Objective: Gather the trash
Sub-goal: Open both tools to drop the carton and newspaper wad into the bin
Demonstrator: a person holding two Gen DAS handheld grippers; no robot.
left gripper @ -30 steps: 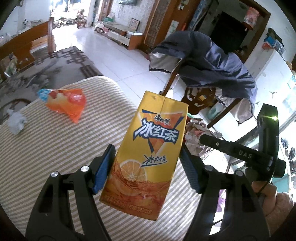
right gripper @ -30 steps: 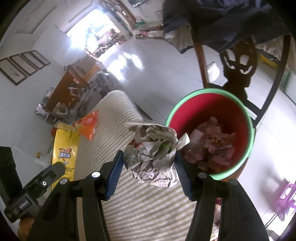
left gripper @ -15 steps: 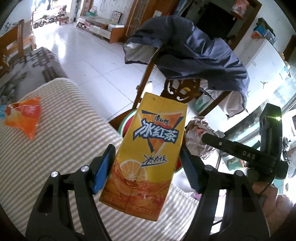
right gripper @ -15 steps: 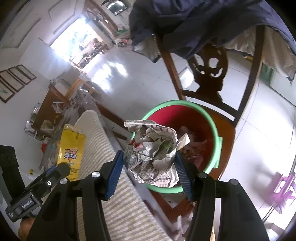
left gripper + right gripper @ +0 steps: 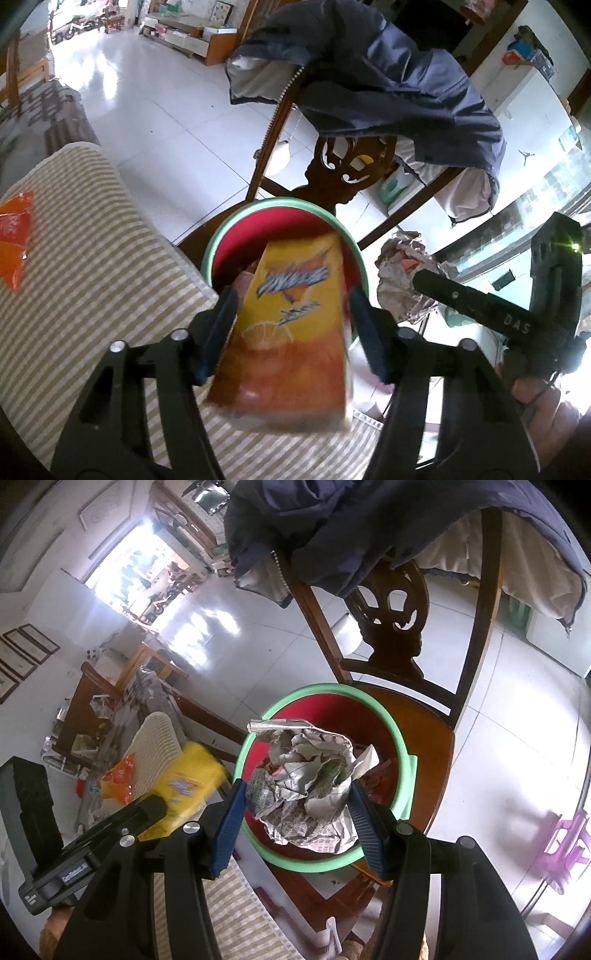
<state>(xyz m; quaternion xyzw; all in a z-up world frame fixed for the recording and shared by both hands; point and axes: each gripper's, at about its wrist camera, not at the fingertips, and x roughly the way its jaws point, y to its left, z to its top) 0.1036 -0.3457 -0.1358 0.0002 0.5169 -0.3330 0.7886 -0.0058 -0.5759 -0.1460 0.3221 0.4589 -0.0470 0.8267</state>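
A yellow-orange iced-tea carton [image 5: 295,325] sits motion-blurred between the blue pads of my left gripper [image 5: 291,317], tipped forward over the bin. The jaws are closing, but a thin gap shows on each side of the carton, so the pads do not press it. The carton [image 5: 192,775] also appears as a yellow smear in the right wrist view. My right gripper [image 5: 295,805] is shut on a crumpled newspaper ball [image 5: 306,775], held just above the red bin with a green rim [image 5: 402,760]. The bin [image 5: 280,201] holds pinkish scraps.
The bin stands on a wooden chair [image 5: 391,635] with a dark blue jacket [image 5: 388,74] draped over its back. The striped tablecloth [image 5: 92,258] ends just short of the bin; an orange snack wrapper [image 5: 14,243] lies on it. A purple stool [image 5: 565,842] stands on the tiled floor.
Both grippers travelled from above the table to over the bin. The carton, sharp and upright in the left jaws before, is now blurred and tipped forward, and those jaws stand narrower.
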